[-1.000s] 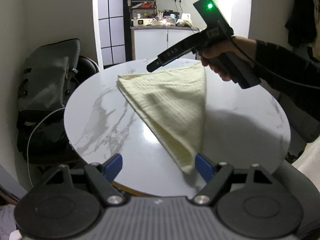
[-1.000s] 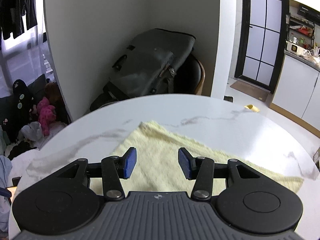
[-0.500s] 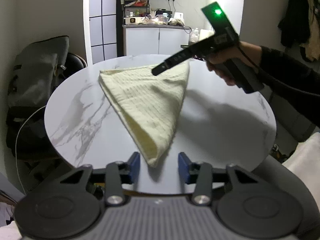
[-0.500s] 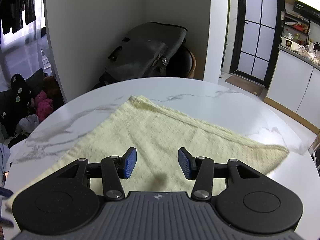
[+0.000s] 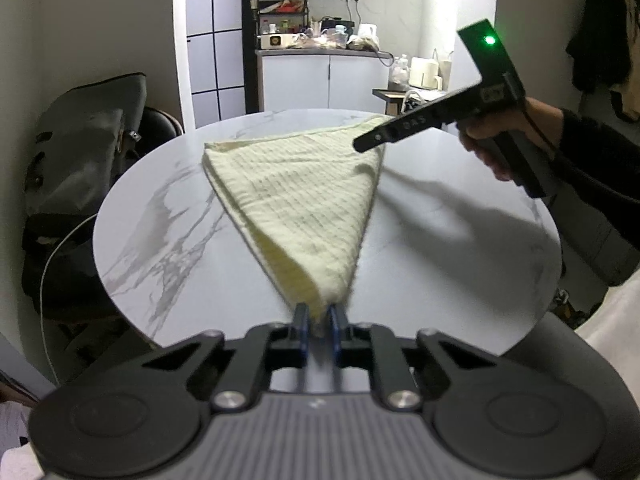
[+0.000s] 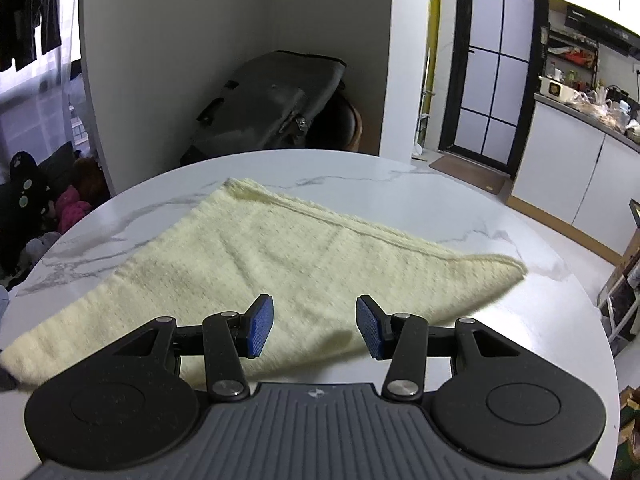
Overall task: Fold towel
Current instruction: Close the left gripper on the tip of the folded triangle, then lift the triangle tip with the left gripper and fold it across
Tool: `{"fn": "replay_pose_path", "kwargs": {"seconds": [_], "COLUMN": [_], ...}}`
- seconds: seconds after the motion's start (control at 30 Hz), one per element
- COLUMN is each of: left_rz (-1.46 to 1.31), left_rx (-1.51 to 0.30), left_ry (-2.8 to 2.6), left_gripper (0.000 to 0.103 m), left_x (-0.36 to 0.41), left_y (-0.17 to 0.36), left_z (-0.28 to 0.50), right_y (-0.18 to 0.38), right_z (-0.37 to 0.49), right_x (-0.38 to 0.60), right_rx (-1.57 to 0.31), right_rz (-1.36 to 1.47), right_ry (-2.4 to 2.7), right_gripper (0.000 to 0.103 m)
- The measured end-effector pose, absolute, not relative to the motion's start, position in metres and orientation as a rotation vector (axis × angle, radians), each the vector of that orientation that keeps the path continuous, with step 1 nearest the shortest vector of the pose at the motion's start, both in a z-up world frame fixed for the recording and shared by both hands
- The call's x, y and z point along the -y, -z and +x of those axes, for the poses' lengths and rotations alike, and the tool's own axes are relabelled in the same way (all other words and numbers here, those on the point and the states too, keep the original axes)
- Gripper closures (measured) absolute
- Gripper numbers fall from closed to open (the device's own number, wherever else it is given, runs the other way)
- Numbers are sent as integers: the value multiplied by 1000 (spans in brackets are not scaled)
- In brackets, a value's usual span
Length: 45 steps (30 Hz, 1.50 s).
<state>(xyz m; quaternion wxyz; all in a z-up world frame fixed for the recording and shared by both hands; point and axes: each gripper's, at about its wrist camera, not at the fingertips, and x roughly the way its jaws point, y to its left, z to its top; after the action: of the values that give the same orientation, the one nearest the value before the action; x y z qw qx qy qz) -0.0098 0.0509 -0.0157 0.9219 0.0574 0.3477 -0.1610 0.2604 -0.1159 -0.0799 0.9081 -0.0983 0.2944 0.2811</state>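
Observation:
A pale yellow towel (image 5: pixel 304 196) lies folded into a triangle on the round white marble table (image 5: pixel 460 248). My left gripper (image 5: pixel 319 320) is shut on the towel's near corner, which is lifted slightly off the table. In the right wrist view the same towel (image 6: pixel 280 256) spreads across the table. My right gripper (image 6: pixel 315 326) hovers open above its near edge with nothing between the fingers. The left wrist view shows the right gripper (image 5: pixel 376 140) held by a hand (image 5: pixel 492 140) over the towel's far right corner.
A dark grey bag (image 5: pixel 76 152) rests on a chair left of the table. A white cable (image 5: pixel 56 256) hangs beside it. A kitchen counter (image 5: pixel 320 52) with clutter stands behind. Soft toys (image 6: pixel 60 208) lie on the floor beyond the table.
My left gripper closed from wide open onto the towel's near corner. The right gripper drew back from the towel, so more of the cloth shows in its view.

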Motion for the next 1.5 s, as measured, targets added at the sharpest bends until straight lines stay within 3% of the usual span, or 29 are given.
{"fn": "replay_pose_path", "kwargs": {"seconds": [0.67, 1.5], "left_rz": [44, -10], "left_rx": [-668, -494], "left_ry": [225, 255], "left_gripper": [98, 98], "left_x": [-97, -118], "left_y": [-10, -82], "left_z": [-14, 33], "right_y": [95, 103], "right_z": [236, 204], "right_x": [111, 90], "right_rx": [-602, -594], "right_rz": [-191, -166], "right_ry": [-616, -644], "right_gripper": [52, 52]}}
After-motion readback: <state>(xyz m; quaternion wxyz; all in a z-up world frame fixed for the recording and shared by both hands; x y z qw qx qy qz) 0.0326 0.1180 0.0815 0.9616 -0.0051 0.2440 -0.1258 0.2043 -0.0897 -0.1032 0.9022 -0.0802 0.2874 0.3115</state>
